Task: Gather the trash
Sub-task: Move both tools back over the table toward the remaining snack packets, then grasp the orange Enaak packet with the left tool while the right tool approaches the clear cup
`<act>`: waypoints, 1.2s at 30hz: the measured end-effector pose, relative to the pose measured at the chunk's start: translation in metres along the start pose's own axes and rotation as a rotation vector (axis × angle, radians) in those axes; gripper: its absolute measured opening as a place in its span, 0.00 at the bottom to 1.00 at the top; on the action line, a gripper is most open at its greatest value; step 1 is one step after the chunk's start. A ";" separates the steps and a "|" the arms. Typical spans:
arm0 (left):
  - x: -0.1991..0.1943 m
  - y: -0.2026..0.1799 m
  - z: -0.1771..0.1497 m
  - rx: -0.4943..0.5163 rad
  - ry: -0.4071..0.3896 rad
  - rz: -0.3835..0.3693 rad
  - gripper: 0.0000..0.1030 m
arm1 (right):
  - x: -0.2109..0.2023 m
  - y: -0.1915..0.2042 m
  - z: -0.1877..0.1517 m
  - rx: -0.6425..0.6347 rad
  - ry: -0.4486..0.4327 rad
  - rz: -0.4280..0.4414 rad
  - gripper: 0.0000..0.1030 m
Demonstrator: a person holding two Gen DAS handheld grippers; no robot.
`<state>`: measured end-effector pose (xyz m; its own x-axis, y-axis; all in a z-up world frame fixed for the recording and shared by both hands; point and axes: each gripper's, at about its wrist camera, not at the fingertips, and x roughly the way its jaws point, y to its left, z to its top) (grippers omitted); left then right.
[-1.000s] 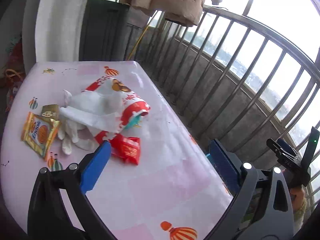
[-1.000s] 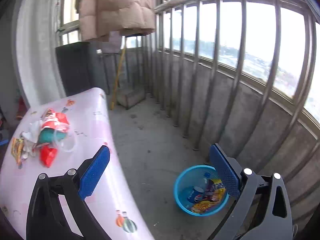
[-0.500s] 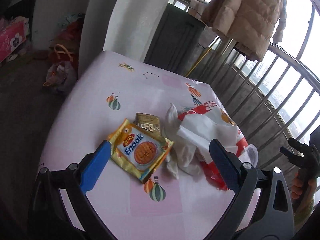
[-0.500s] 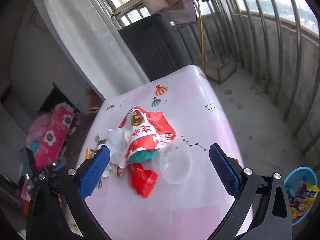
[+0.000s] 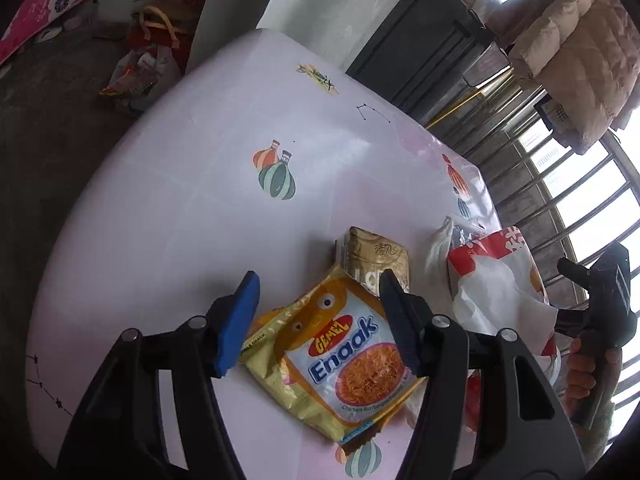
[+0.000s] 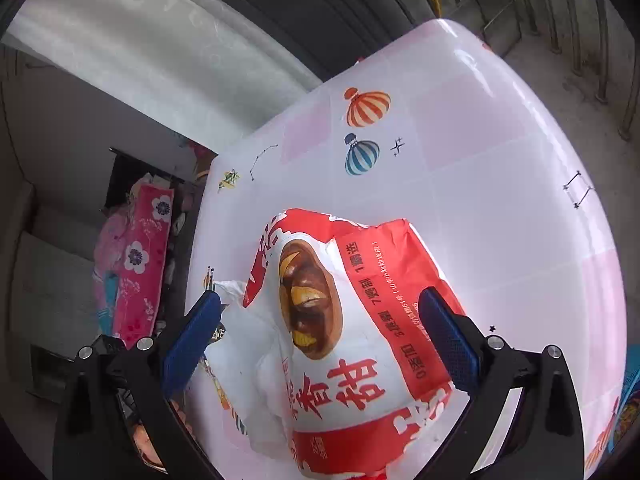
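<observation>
A yellow Enaak noodle packet lies on the pink table. My left gripper is open, low over it, with the packet's upper part between its blue pads. A gold packet lies just behind. A big red and white snack bag lies on the table; it also shows in the left wrist view. My right gripper is open, its pads on either side of the bag. Whether either gripper touches its item is unclear.
White crumpled plastic lies between the packets and the bag. The table edge drops to the floor on the left. A metal railing and a hanging coat stand behind. Bags lie on the floor.
Both grippers have dropped close to the table. The left jaws have narrowed around the yellow packet. The right has swung from the floor and blue basin to the red and white bag.
</observation>
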<state>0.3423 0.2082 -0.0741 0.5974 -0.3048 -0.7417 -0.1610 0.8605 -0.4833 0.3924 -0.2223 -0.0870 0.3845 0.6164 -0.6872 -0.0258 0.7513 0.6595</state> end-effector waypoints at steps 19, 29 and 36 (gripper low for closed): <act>-0.005 -0.021 -0.040 0.101 0.083 -0.084 0.38 | 0.018 0.030 -0.041 -0.208 0.132 -0.077 0.62; -0.037 -0.036 -0.057 0.203 0.053 -0.082 0.38 | -0.001 0.034 -0.053 -0.237 0.126 -0.073 0.62; -0.073 -0.041 -0.044 0.225 -0.063 -0.044 0.54 | -0.068 0.022 -0.052 -0.217 -0.045 -0.077 0.76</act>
<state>0.2705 0.1775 -0.0209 0.6489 -0.3238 -0.6885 0.0414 0.9186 -0.3930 0.3177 -0.2353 -0.0421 0.4339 0.5481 -0.7151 -0.1909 0.8316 0.5215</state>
